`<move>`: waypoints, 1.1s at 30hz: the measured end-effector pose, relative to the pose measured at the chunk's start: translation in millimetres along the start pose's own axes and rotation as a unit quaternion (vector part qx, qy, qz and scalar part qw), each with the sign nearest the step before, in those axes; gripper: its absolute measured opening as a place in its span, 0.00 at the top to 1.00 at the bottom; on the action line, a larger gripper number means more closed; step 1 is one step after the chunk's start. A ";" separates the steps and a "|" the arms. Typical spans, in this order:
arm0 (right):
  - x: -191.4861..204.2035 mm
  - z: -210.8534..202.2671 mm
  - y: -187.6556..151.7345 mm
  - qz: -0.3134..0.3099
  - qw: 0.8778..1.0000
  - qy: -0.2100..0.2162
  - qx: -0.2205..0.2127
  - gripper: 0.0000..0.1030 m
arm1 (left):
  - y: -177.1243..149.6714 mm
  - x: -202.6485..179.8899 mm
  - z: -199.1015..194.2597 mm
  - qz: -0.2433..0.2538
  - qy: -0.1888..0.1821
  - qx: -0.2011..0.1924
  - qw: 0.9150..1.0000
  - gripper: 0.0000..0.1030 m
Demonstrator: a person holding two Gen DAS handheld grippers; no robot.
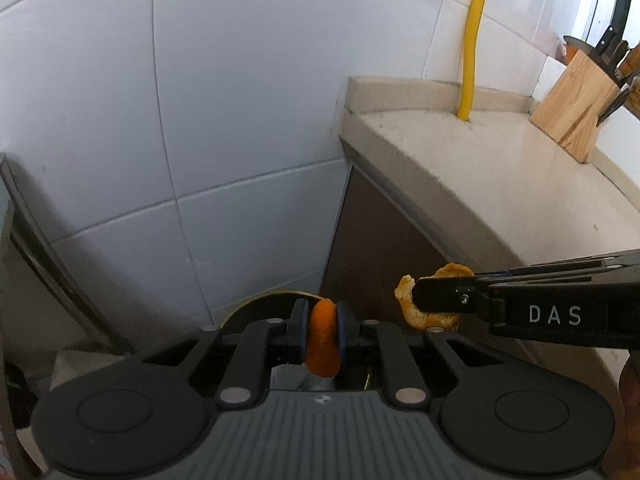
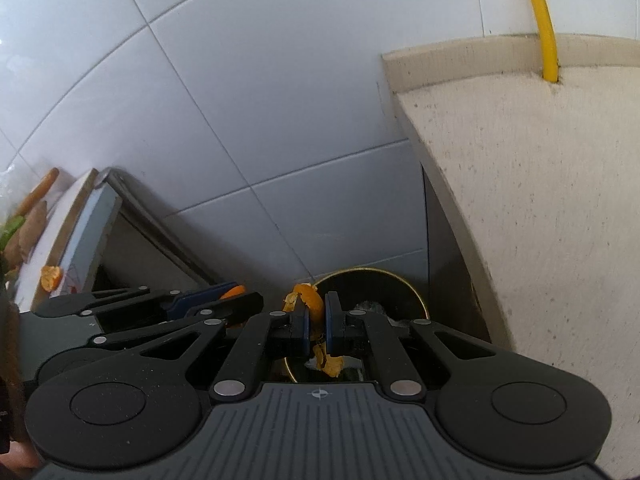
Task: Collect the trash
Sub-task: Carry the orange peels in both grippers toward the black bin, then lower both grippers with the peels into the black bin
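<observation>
Over the floor corner beside the counter: my left gripper and right gripper each clamp orange peel; the bin sits directly beneath, nearer the right.

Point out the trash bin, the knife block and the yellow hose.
trash bin (image 2: pixel 416 298): right wrist view, on its gold rim.
knife block (image 1: pixel 576 108): left wrist view, on its wooden side.
yellow hose (image 1: pixel 472 48): left wrist view, on its middle stretch.

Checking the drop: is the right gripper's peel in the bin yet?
Not yet: the right gripper is shut on the peel, above the bin.
</observation>
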State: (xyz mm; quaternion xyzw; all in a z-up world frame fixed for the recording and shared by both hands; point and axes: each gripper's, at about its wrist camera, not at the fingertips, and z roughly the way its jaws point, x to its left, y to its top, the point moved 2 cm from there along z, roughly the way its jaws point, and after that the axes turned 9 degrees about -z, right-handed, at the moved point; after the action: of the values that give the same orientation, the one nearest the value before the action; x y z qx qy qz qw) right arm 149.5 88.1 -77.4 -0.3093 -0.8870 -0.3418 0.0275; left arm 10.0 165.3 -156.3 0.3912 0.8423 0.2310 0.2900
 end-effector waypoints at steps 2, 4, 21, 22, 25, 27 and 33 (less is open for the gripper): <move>-0.7 2.8 -3.4 0.004 1.000 -0.002 0.005 0.91 | -3.6 1.2 4.4 -0.004 -0.001 0.008 1.000 0.90; -1.3 6.8 -7.1 0.008 1.000 -0.005 0.011 0.91 | -7.2 2.8 9.3 -0.009 -0.002 0.015 1.000 0.90; -17.3 83.9 -28.4 0.024 0.997 -0.018 0.071 0.90 | -25.7 32.1 83.4 -0.063 0.057 0.062 0.994 0.89; -17.4 90.0 -28.5 0.026 0.997 -0.018 0.074 0.90 | -25.2 33.6 85.9 -0.066 0.058 0.064 0.994 0.89; -19.5 105.0 -27.8 0.024 0.996 -0.022 0.081 0.89 | -22.3 37.0 94.5 -0.065 0.065 0.066 0.994 0.89; -20.9 111.7 -26.9 0.029 0.996 -0.023 0.085 0.89 | -21.2 38.4 97.0 -0.070 0.065 0.067 0.993 0.89; -23.6 120.5 -23.0 0.031 0.995 -0.027 0.089 0.85 | -18.9 37.1 104.1 -0.069 0.057 0.074 0.993 0.87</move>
State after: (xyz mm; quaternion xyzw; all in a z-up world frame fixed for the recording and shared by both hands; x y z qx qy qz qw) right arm 175.1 137.5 -189.3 -0.3418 -0.9043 -0.2524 0.0417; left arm 50.3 200.5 -254.9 0.3384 0.8973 0.1694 0.2272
